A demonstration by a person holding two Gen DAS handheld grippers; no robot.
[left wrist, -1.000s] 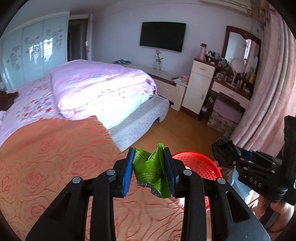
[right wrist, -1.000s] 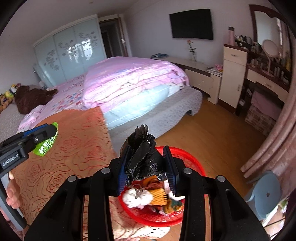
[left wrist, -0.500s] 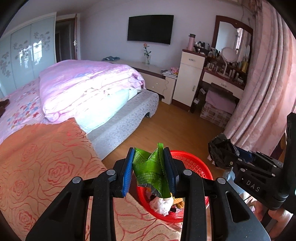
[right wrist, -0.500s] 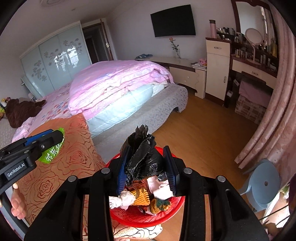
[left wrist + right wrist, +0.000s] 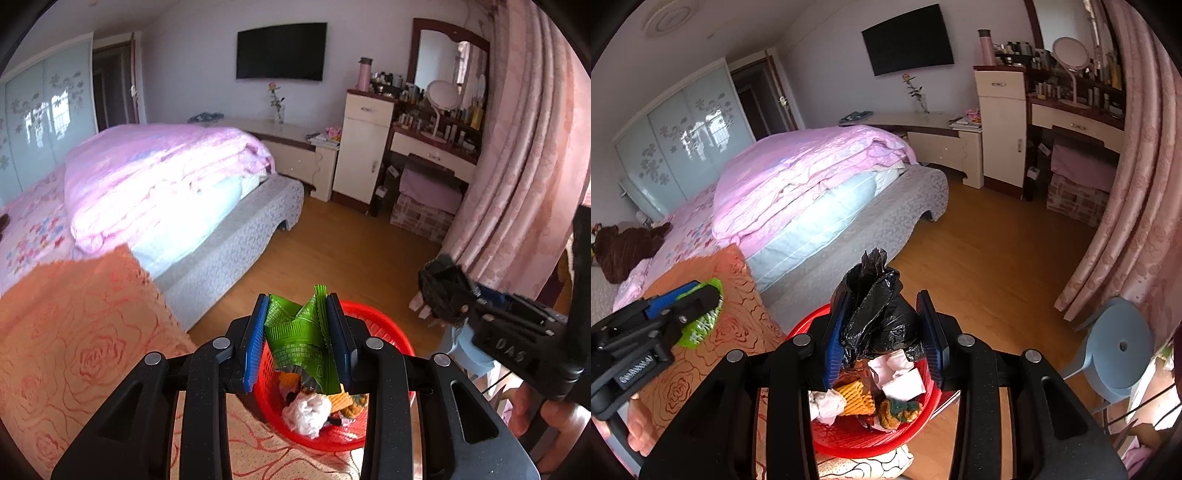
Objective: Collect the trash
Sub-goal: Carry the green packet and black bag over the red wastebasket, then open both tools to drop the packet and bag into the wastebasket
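Green foil wrapper point(image 5: 301, 336): crumpled, serrated edges, printed text on inner face; upright, pinched between two blue pads, above red basket point(image 5: 388, 325).
Black plastic bag point(image 5: 877, 314): bunched, glossy, twisted top pointing up; clamped between blue pads above same basket.
Red basket: round, perforated plastic wall; holds white tissue wads point(image 5: 827, 402), yellow foam net point(image 5: 855, 398), other scraps.

Left tongs point(image 5: 298, 343): matte black arms, silver round screws, ribbed blue pads.
Right tongs point(image 5: 882, 339): same black build, blue pads, "DAS" lettering on the side.
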